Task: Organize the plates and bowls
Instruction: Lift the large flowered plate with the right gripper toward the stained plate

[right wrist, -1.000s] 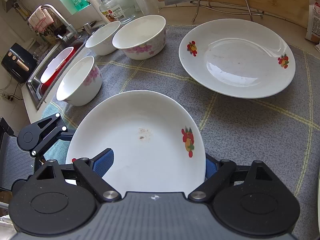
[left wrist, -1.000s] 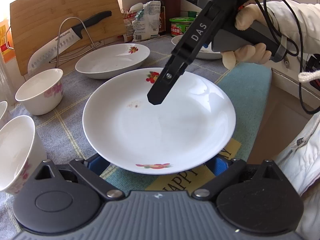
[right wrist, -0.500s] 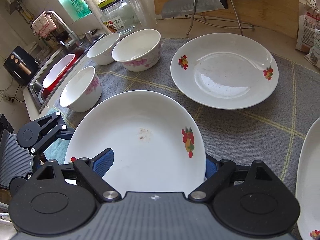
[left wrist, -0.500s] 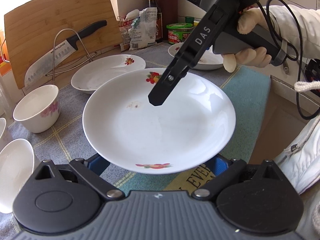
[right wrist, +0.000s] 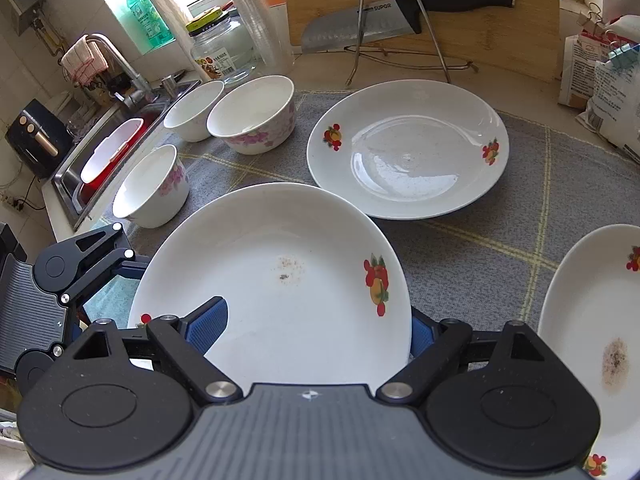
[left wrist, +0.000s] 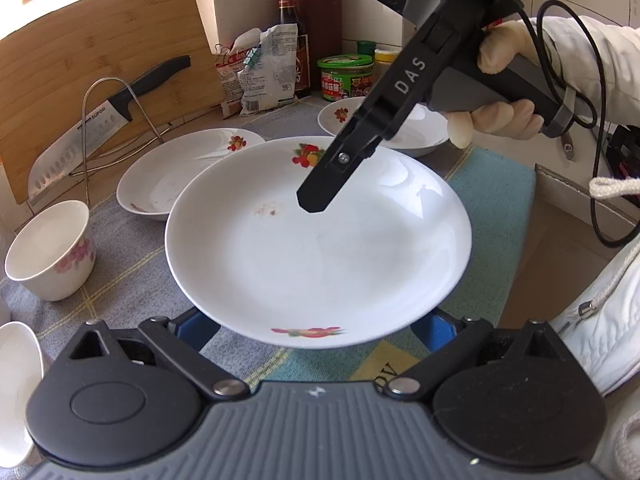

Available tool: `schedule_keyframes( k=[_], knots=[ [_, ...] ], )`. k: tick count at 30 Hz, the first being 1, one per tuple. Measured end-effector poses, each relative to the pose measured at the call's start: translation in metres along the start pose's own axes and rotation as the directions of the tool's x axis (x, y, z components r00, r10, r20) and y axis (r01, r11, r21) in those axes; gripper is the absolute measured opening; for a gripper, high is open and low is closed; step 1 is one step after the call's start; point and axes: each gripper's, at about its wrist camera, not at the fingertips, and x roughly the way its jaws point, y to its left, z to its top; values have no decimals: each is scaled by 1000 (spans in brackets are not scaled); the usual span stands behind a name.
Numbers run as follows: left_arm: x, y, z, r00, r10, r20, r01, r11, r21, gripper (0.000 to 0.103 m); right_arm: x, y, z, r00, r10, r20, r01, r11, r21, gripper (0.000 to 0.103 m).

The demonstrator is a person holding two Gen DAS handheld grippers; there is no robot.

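Observation:
A white plate with fruit prints [left wrist: 320, 264] [right wrist: 272, 280] hangs above the grey checked cloth [right wrist: 460, 248], held from two sides. My left gripper [left wrist: 316, 328] is shut on its near rim, a blue pad at each side. My right gripper [right wrist: 316, 328] is shut on the opposite rim; in the left wrist view one of its black fingers [left wrist: 320, 192] reaches over the plate, held by a gloved hand [left wrist: 496, 120]. A second plate [right wrist: 408, 152] [left wrist: 176, 172] and a third, stained plate [right wrist: 592, 340] [left wrist: 404, 132] lie on the cloth. Three white flowered bowls [right wrist: 256, 112] [right wrist: 192, 108] [right wrist: 152, 184] stand at its left.
A knife on a wire stand [right wrist: 400, 20] leans on a bamboo board [left wrist: 100, 56] at the back. Food bags [left wrist: 264, 68], a sauce bottle [left wrist: 292, 32] and a green-lidded jar [left wrist: 346, 76] crowd the back corner. The sink [right wrist: 108, 152] lies beyond the bowls.
Both grippers have carried the plate up and sideways, away from the bowls. The third plate has come into the right wrist view, and the bowls have slid toward the left edge.

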Motion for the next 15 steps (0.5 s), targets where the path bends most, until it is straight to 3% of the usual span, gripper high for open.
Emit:
schedule_keyframes(
  k=[15],
  knots=[
    [37,-21,40,999,-46,9,46,998,40,99,-38,-47,-14,998,-45,44,43,998,41,93]
  ],
)
